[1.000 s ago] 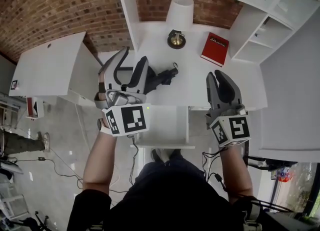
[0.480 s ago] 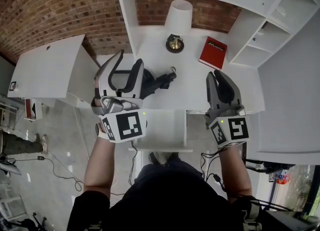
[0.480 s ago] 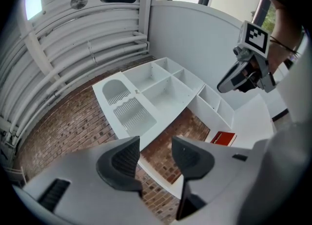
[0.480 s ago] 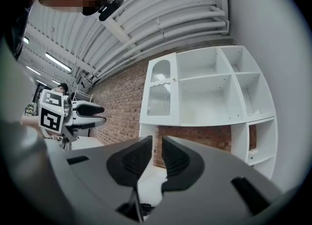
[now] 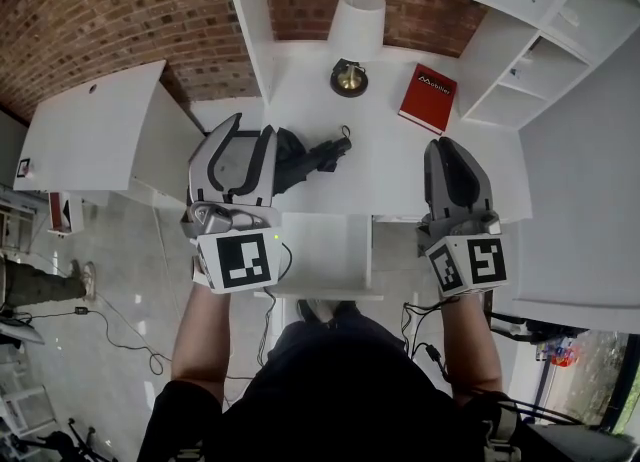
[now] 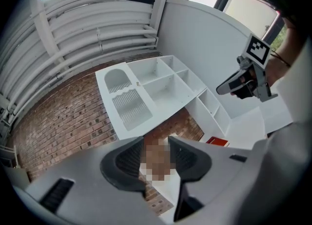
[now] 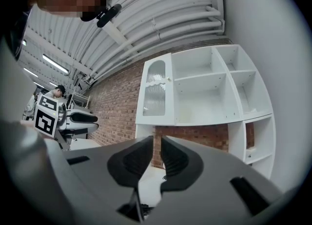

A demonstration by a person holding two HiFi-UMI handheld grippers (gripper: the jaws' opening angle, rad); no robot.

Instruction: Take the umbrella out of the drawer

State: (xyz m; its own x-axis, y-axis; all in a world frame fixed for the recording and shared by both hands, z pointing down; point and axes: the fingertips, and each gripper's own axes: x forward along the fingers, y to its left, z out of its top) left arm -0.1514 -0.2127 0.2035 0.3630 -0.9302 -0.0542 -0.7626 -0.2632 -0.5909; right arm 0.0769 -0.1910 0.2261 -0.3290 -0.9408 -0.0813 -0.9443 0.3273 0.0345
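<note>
White surface (image 5: 400,170) bore an umbrella (image 5: 312,158) at one o'clock of the left claw (image 5: 252,130); that and the right claw (image 5: 455,144) were closing, both empty.

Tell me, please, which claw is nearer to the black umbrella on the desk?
Left. The left claw sits right beside the umbrella's left end; the right claw is apart, farther along the desk to its right. Both are closing with nothing between their jaws.
</note>
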